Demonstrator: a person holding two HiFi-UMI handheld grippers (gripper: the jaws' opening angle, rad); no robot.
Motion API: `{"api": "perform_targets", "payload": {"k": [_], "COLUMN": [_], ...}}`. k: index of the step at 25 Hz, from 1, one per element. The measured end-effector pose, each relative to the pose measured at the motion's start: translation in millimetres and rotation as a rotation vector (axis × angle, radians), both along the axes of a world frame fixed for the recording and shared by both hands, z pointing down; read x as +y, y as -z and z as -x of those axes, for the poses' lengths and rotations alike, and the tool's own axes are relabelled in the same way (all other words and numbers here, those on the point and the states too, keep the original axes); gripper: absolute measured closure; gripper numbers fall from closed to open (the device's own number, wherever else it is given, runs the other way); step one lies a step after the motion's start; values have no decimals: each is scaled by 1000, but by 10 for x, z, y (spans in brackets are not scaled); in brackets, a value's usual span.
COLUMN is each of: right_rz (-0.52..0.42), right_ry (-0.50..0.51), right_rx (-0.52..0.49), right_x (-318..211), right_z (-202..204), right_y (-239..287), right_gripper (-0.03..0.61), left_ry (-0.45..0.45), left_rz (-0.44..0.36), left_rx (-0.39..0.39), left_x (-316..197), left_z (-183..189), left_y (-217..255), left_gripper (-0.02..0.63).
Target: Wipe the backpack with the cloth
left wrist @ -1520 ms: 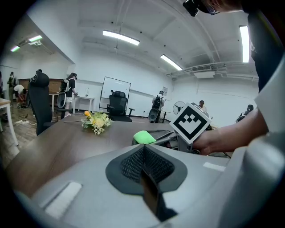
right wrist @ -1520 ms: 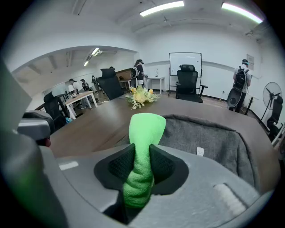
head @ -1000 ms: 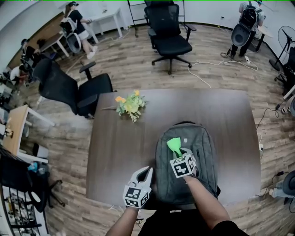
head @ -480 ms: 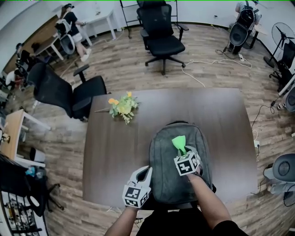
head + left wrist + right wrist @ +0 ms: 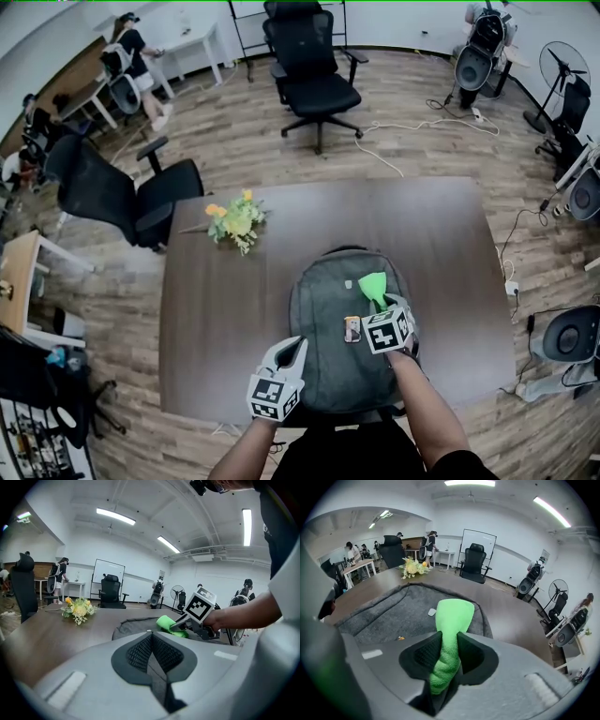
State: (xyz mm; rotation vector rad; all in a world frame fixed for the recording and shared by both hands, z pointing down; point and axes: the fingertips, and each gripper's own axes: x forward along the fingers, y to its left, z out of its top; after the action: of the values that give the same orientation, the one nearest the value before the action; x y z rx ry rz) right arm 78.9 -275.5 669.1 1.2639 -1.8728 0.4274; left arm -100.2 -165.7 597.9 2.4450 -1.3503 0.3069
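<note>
Backpack [image 5: 328, 319] lies flat on the near side of the counter [image 5: 216, 300], grey and felt-like. Over the last second we have drawn the green cloth [image 5: 373, 284] from its left half toward its right side, so we judge wiping is under way. Our right hand-held gripper [image 5: 382, 302] pinches the cloth. Our left hand-held gripper [image 5: 292, 352] sits closed and empty at the backpack's near left corner.
</note>
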Motion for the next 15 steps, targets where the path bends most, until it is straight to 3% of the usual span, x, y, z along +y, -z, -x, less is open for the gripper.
{"api": "perform_targets", "payload": {"k": [9,15], "right_rz": [-13,-34], "right_ry": [-92,-106], "right_rx": [18,4], "right_x": [17,21], "right_z": [-491,-609], "right_y": [40,140], "right_gripper": [479,479], "left_ry": [-27,-37], "left_rz": [-10,-16], "left_rx": [5,7], "left_x": [-3,16], "left_z": [-176,-217], "left_y": [8,19], "left_gripper": [594,594]}}
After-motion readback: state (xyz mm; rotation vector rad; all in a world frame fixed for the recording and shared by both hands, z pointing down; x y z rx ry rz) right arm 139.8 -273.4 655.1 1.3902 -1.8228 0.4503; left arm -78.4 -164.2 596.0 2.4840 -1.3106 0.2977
